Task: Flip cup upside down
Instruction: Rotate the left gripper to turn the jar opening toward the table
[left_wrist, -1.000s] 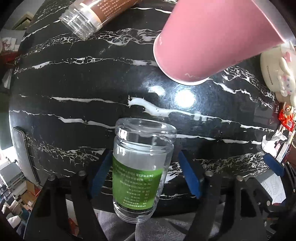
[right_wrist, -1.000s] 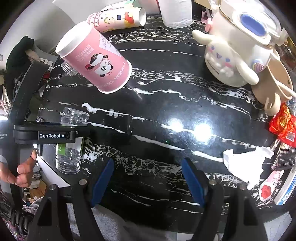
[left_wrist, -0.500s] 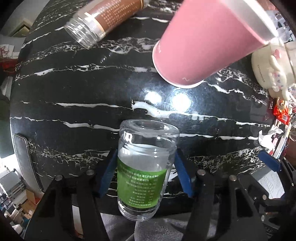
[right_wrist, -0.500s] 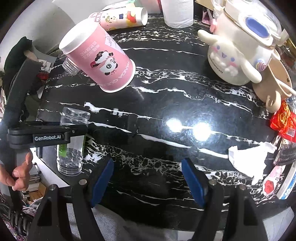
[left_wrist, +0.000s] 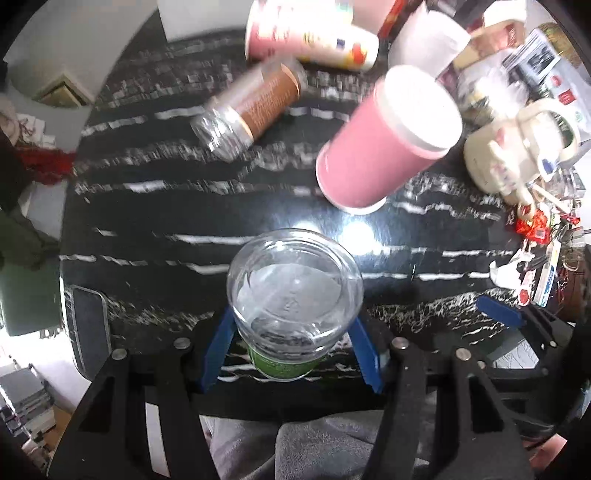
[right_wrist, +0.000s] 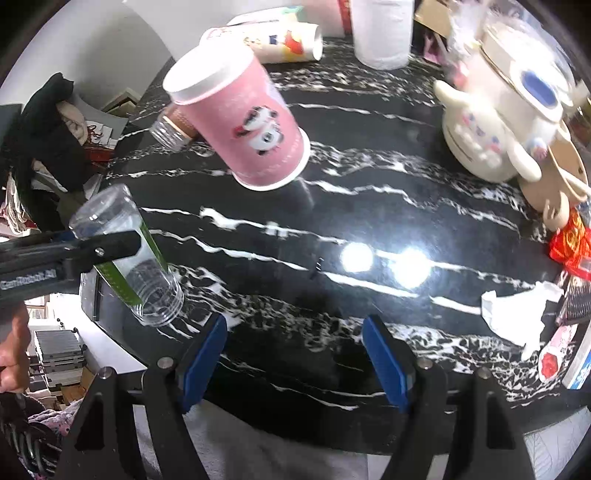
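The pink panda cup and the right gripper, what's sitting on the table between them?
Nothing: in the right wrist view, only bare black marble table with two light glares separates the pink panda cup from the open right gripper.

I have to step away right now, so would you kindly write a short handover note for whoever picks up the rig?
Left gripper: shut on the clear jar, lifted and tilted, threaded mouth pointing down toward the table edge.
Right gripper: open, empty, over the table's near edge.
Pink cup: mouth down on the table, seemingly flipped.
Left: finish turning the jar and set it mouth down, probably on the bare marble near the cup; release.
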